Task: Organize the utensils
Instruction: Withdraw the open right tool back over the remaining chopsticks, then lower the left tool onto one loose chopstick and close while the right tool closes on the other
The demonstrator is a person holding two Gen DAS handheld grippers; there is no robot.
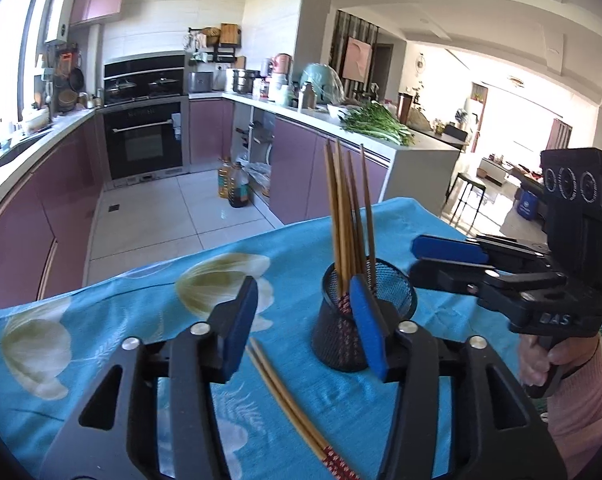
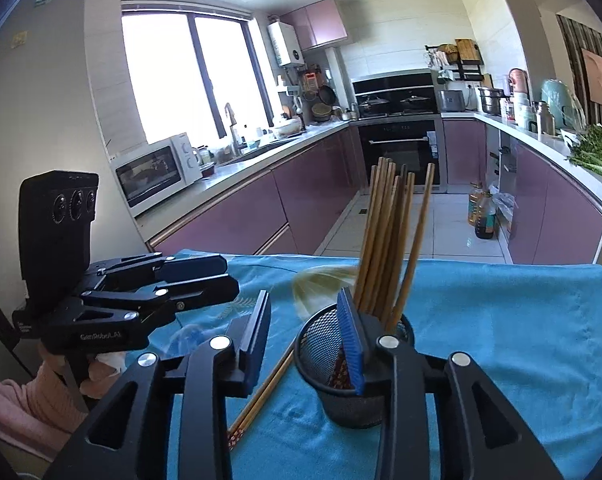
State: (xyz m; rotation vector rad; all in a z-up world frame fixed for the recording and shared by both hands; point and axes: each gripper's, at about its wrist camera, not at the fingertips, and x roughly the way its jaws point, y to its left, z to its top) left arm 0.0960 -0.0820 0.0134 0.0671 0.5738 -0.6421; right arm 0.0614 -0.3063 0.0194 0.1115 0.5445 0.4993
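Flanking mesh cup (image 1: 363,312), bare cloth (image 1: 101,320).

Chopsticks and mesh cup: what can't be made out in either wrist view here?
- Loose chopsticks on the blue cloth: the left view's bottom edge cuts off the patterned ends; in the right view the right gripper hides their far ends.
- Mesh cup: a blue pad covers part of its wall and rim in both views.
- Standing chopsticks: exact count unclear, since they overlap.
- Left gripper: nothing between the pads.
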